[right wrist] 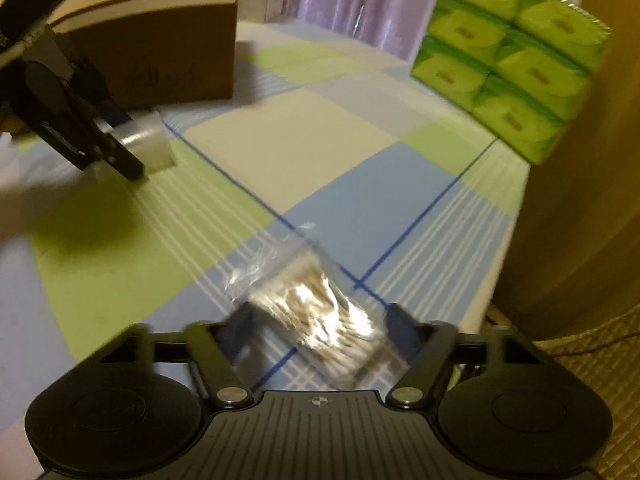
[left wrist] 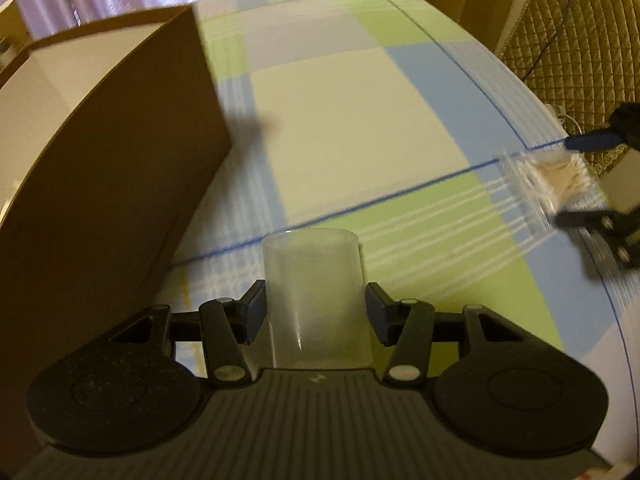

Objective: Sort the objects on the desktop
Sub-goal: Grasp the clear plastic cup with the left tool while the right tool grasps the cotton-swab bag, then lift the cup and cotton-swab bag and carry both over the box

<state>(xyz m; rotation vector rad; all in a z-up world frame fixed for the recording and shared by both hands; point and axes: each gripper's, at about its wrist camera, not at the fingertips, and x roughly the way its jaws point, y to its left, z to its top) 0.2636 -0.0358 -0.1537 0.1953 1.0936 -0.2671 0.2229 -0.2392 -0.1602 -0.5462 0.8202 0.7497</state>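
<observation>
A checked worktop (right wrist: 320,140) in green, blue and cream carries a brown cardboard box (left wrist: 120,160) along its left side, with a stacked pack of green tissue packets (right wrist: 508,68) at the far end from the box. Just beside the box, the left hand-held gripper (left wrist: 315,312) clamps a translucent plastic cup (left wrist: 314,296) between both fingers. Well to the right of the box, the right hand-held gripper (right wrist: 320,332) grips a blurred clear bag of cotton swabs (right wrist: 316,312).
</observation>
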